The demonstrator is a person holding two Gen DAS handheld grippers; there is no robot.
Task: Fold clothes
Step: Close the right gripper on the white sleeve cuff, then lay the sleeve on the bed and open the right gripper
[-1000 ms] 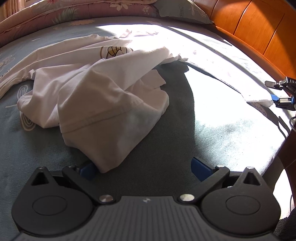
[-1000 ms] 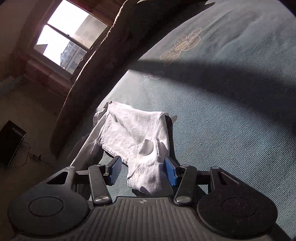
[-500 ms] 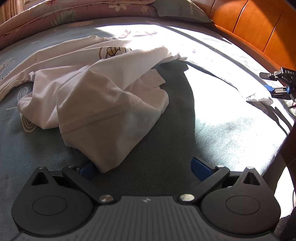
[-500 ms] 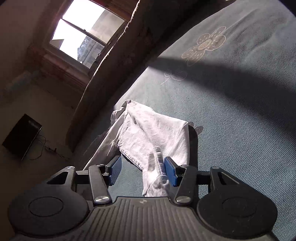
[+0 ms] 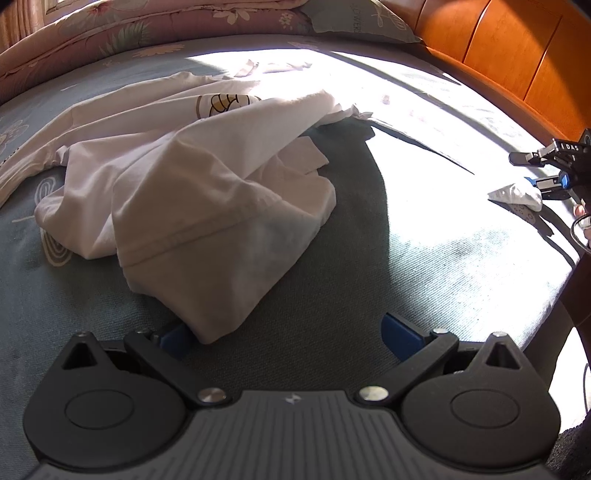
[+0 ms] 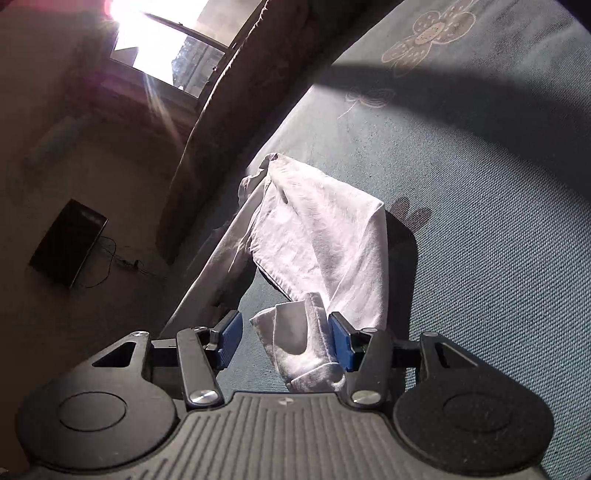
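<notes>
Clothes lie in two places on the bed (image 5: 424,266). A crumpled white shirt (image 5: 192,206) sits heaped straight ahead of the left tool (image 5: 291,332), its hemmed corner drooping down to the tool's left blue pad; the heap's long axis runs away from that tool, up and to the left toward the quilt (image 5: 122,29). The left tool stands wide open, and nothing is pinched between its pads.

A smaller white cloth (image 6: 325,240) lies stretched out ahead of the right tool (image 6: 284,339), near the bed's edge, with one bunched end lying between the pads. That end touches the right-hand pad, while a gap shows at the left-hand one, so the right tool looks half open and not clamped, though glare makes this hard to be sure of. The right tool is plainly the nearer one to this cloth; the left is nearer the shirt.

Both pieces look like soft, thin cotton, limp and creased, the shirt with a stitched hem and a small yellow print (image 5: 221,103). The bed cover is a coarse blue-green weave with pale flower outlines.
</notes>
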